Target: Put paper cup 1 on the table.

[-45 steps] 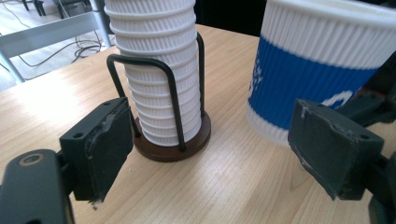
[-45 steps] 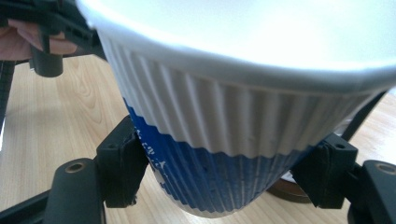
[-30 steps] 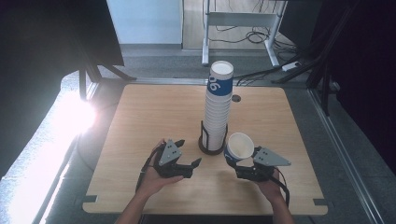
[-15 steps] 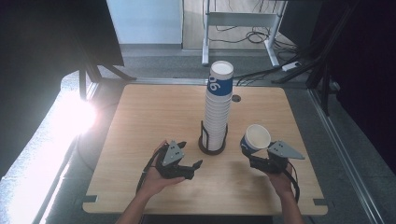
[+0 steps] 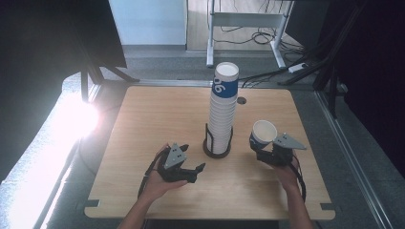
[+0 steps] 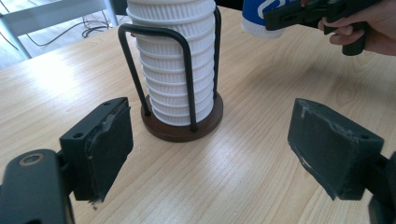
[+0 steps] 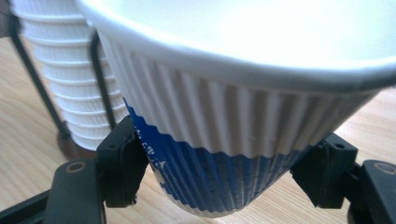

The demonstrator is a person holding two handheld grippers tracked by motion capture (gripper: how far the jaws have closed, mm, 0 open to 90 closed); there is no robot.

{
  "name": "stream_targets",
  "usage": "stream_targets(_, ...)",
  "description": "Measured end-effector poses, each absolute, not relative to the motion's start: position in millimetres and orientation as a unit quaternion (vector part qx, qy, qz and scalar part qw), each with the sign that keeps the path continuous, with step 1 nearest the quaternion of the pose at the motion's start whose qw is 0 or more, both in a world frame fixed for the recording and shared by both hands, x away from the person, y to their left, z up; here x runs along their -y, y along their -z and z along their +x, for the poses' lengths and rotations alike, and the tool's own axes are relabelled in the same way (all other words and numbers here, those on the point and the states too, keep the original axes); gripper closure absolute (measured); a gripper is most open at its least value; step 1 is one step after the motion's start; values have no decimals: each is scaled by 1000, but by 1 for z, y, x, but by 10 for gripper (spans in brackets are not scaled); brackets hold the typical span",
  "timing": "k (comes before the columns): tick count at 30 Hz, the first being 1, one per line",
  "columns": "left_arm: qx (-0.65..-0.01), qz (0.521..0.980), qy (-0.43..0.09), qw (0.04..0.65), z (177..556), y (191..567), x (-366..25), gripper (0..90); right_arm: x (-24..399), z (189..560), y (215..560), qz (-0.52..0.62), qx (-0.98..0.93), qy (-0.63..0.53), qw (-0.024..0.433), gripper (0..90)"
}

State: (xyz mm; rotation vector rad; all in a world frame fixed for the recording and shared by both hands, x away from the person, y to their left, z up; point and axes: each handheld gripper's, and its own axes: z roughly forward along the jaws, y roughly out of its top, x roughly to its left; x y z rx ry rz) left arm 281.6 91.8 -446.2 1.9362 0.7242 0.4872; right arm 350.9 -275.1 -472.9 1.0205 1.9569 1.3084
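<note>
Right of the cup stack (image 5: pixel 222 117), the right gripper (image 5: pixel 267 153) pinched a paper cup (image 5: pixel 262 133) upright (probably for setting down); the left gripper (image 5: pixel 191 171) idled, jaws spread.

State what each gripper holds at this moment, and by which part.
The right gripper clamps a paper cup by its blue lower wall, mouth up. The left gripper holds nothing; its jaws stand open above the table.

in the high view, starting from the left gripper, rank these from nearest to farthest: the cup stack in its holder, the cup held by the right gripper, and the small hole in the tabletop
From the left gripper:
1. Cup stack in its wire holder, just right of it, mid-table.
2. Held cup, farther right, in the right gripper.
3. Tabletop hole, beyond the stack toward the far edge.
</note>
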Motion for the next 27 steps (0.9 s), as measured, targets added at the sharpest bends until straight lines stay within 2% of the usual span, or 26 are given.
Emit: stream_targets(27, -303, 797, -196, 483, 281, 452, -95, 148, 280, 374, 498, 454, -758, -395, 250, 268)
